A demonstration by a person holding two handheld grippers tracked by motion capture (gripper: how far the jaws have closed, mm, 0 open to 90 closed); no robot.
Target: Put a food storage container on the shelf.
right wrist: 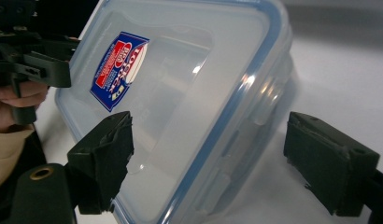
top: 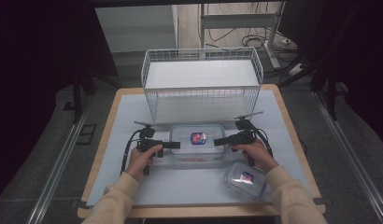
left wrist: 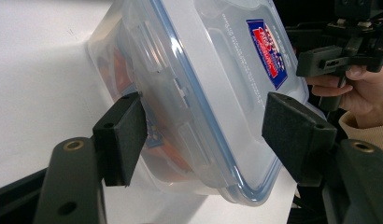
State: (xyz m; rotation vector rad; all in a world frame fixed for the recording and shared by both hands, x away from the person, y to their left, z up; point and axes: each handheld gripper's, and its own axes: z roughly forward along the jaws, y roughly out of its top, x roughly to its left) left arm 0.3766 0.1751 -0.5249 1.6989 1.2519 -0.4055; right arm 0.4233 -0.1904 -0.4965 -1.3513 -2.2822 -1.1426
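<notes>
Clear plastic box sits between both wide-open claws, left, right.

A lab or test room: a wooden table under a pale mat, metal floor rails (cables trailing behind), dark surroundings.

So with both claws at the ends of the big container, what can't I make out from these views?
- Contact: in the left gripper view the left claw straddles the large container; whether its pads touch is unclear. Same for the right claw in the right gripper view.
- Contents: blurred behind the frosted wall, left gripper view.
- Small container: partly covered by the right sleeve, high view.
- Label text: too small.
</notes>
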